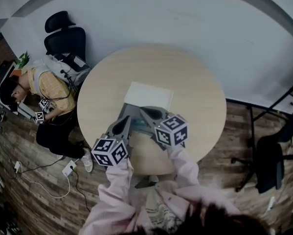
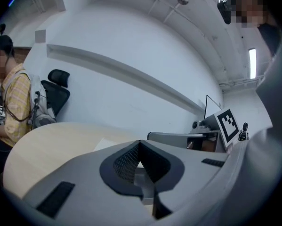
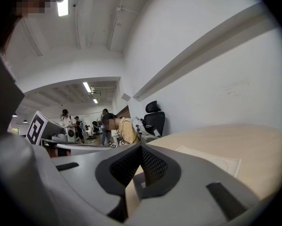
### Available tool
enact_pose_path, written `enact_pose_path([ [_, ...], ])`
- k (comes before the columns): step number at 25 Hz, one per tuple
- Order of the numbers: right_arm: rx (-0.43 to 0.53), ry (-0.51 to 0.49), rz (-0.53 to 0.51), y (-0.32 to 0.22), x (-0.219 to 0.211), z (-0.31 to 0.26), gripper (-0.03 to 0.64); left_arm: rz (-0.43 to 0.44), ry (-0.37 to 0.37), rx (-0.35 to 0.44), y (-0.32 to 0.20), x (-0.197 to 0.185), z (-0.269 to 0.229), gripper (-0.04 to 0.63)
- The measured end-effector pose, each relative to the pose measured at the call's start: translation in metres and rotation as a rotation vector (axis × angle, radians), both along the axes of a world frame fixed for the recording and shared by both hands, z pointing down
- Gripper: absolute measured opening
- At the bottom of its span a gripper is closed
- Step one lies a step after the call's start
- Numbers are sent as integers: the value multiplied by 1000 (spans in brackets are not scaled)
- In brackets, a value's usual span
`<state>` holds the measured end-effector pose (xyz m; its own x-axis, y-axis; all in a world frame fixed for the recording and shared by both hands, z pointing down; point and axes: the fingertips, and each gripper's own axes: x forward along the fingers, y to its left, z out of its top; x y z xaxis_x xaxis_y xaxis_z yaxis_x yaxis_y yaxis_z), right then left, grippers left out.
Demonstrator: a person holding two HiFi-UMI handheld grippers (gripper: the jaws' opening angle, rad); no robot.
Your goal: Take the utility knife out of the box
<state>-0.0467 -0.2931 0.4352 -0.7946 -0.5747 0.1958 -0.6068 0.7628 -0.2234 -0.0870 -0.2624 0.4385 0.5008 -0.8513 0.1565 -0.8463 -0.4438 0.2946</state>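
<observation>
Readable text, brands, numbers: 0 entries. Nothing is resolving into letters or digits in any view.

Printed marks, non-text:
1. The marker cube (image 1: 109,152) on the left gripper (image 2: 140,142) is showing black-and-white square patterns on 2 faces in the head view. 1 face (image 3: 36,127) is showing in the right gripper view.
2. The second marker cube (image 1: 171,129), on the right gripper (image 3: 141,146), is showing the same kind of pattern on 2 faces. 1 face (image 2: 227,125) is showing in the left gripper view.
3. Small marker squares (image 1: 41,110) are showing at a seated person's hands, too small to make out.
4. The white box (image 1: 148,95) is showing no legible print.
</observation>
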Motion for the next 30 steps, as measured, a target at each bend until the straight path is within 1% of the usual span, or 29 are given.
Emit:
enact_pose_path([
  [5, -26, 41, -24, -2, -4, 14, 0, -6, 10, -42, -4, -2, 13, 9],
  [8, -26, 76, -20, -5, -5, 22, 0, 2, 5, -71, -5, -1, 23, 9],
  [13, -51, 93, -31, -8, -10, 33, 0, 13, 7, -117, -5, -4, 38, 9],
  [17, -85, 120, -38, -14, -13, 46, 0, 17, 16, -157, -9, -8, 48, 9],
  [23, -135, 178, -56, -23, -14, 68, 0, 43, 6, -223, -13, -7, 68, 9],
  [30, -209, 228, -119, -27, -21, 90, 0, 80, 13, -289, -18, -3, 86, 9],
])
